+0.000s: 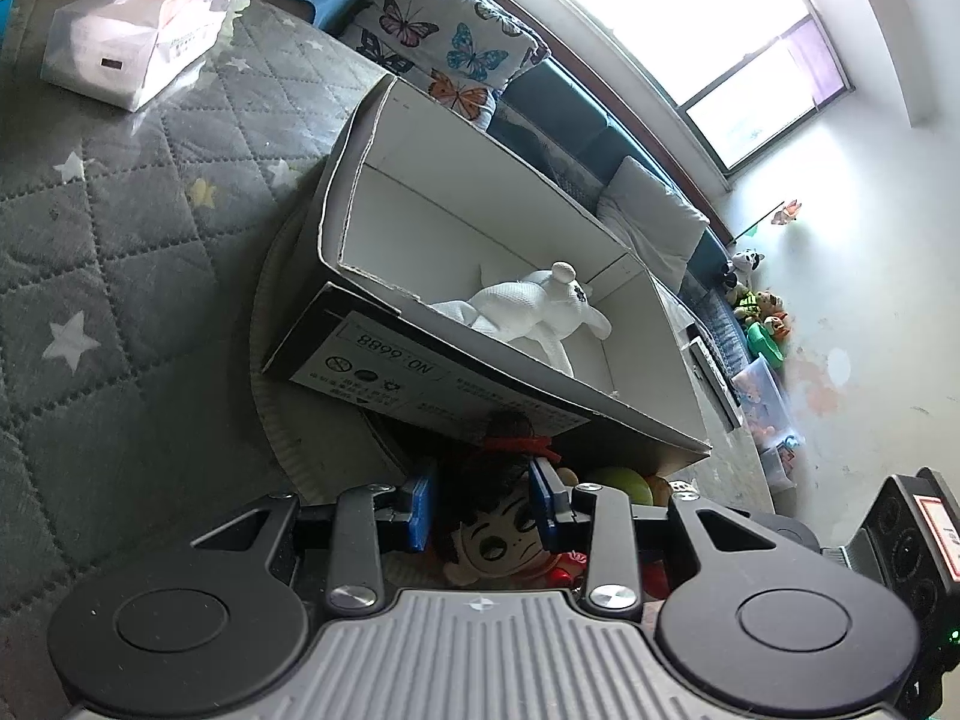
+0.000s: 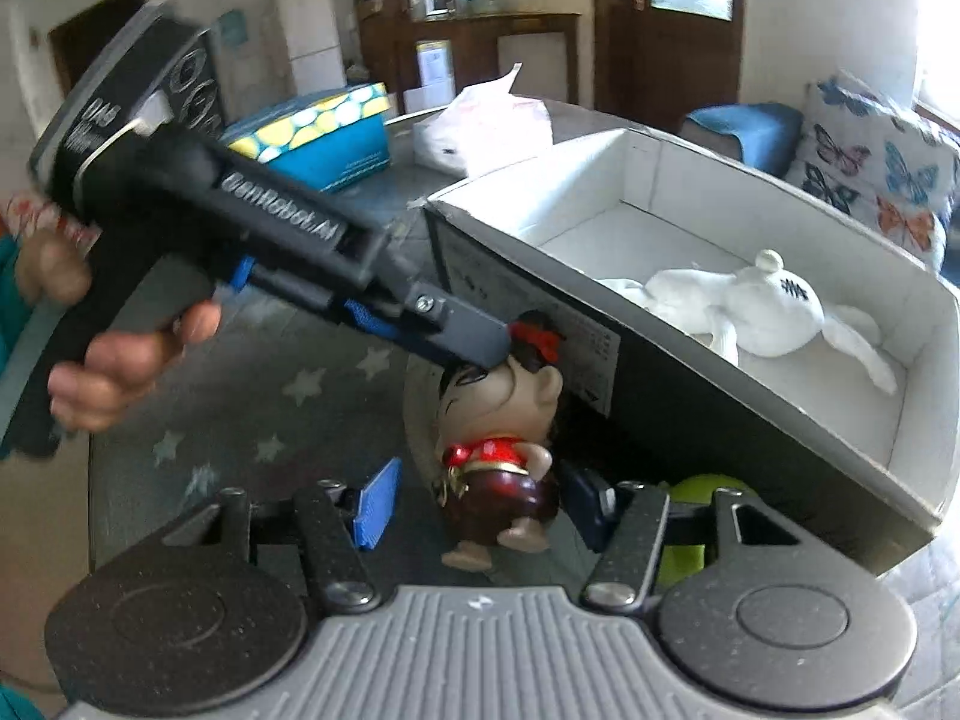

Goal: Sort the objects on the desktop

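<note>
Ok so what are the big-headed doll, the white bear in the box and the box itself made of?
Doll figurine: looks like hard moulded plastic or vinyl, glossy, with highlights on the red top and dark trousers.
White teddy bear: soft fabric with a knitted-looking texture, matt, limbs lying limp.
Open box: cardboard, white inside and dark printed outside, with rough torn edges along the rim.

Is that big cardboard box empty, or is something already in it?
Not empty. The box is open-topped, and a white stuffed toy lies on its floor; nothing else shows inside.
</note>
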`<state>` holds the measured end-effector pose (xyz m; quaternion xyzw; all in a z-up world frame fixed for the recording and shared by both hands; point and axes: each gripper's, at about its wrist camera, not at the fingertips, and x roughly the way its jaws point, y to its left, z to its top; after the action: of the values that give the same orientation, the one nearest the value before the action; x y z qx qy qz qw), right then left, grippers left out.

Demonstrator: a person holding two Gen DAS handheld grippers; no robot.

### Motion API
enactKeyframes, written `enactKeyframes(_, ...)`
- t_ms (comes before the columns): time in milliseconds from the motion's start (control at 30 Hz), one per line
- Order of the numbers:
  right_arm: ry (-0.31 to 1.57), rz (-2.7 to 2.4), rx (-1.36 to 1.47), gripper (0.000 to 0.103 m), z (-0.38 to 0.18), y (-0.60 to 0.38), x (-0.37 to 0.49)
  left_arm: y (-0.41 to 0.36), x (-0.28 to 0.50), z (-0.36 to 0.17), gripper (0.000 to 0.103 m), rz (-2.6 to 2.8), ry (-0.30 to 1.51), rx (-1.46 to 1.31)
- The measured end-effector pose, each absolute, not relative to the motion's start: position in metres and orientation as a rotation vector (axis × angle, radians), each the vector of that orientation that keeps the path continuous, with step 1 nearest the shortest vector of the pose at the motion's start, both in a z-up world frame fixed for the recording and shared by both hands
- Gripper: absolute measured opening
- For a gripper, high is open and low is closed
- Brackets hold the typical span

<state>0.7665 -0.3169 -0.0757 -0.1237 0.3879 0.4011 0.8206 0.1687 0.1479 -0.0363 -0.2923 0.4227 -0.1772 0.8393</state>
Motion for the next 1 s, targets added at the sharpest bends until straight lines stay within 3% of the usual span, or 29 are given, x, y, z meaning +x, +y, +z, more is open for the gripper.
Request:
enactKeyframes(167, 0.846, 0.817, -0.205, 0.046, -0.08, -0.319, 0.775, 0.142, 0.171, -0.037, 0.039, -0.374, 0.878, -0.627)
enactKeyframes(467, 0.84, 0.803, -0.168, 0.046, -0.085, -0.326, 0.782, 0.131, 0.163, -0.033, 0.041, -0.344, 0.836, -0.605)
enactKeyframes(1000, 0.85, 0.795, -0.029, 0.046, -0.088, -0.351, 0.781, 0.132, 0.128, -0.046, 0.042, -0.272, 0.894, -0.837)
